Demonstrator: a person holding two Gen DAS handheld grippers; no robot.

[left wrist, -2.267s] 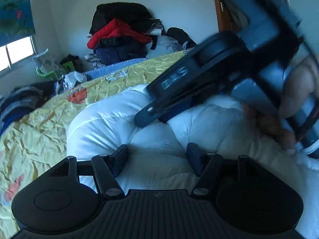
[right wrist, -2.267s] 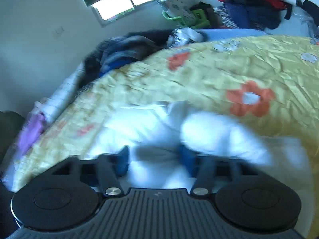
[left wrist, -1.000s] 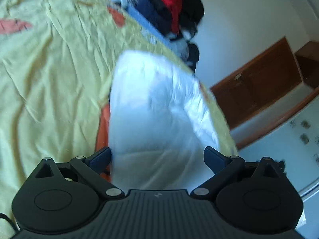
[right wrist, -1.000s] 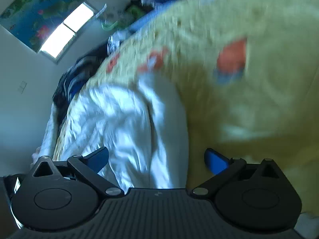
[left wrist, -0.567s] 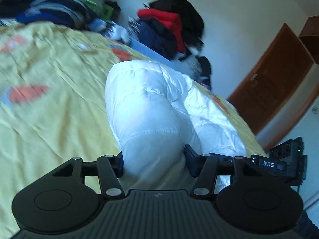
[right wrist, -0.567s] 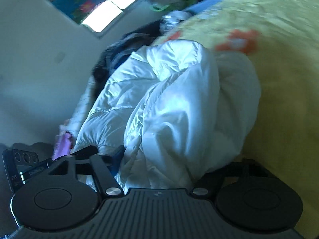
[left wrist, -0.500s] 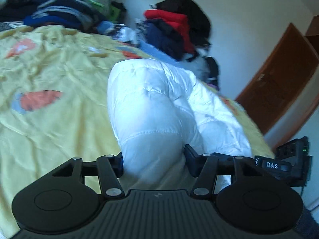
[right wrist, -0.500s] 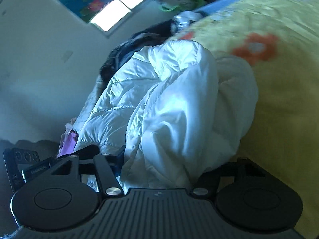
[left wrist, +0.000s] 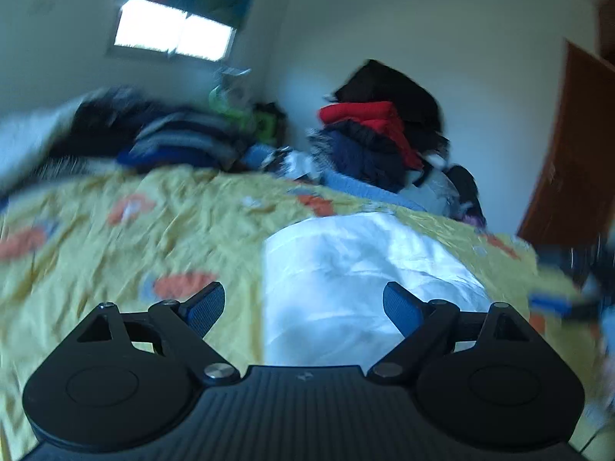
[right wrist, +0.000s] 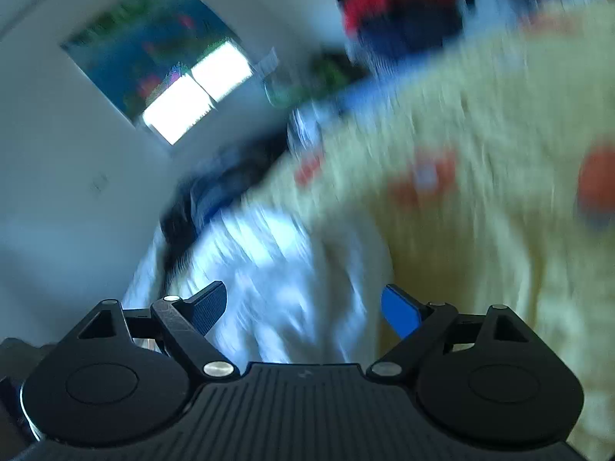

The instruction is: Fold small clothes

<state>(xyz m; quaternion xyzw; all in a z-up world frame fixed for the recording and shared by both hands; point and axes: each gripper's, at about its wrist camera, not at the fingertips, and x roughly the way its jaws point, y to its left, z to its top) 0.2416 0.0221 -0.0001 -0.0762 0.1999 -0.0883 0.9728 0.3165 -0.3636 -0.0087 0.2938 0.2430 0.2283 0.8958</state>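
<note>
Left wrist view: my left fingers are spreading apart and gripping nothing, with the white puffy jacket lying folded on the yellow bedspread just ahead of them. Right wrist view, badly blurred: my right fingers are likewise opening, empty, over the jacket's edge.

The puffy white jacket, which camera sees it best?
The left wrist view: the puffy white jacket lies fairly sharp on the yellow bedspread. In the right wrist view the jacket is a smeared white blur.
</note>
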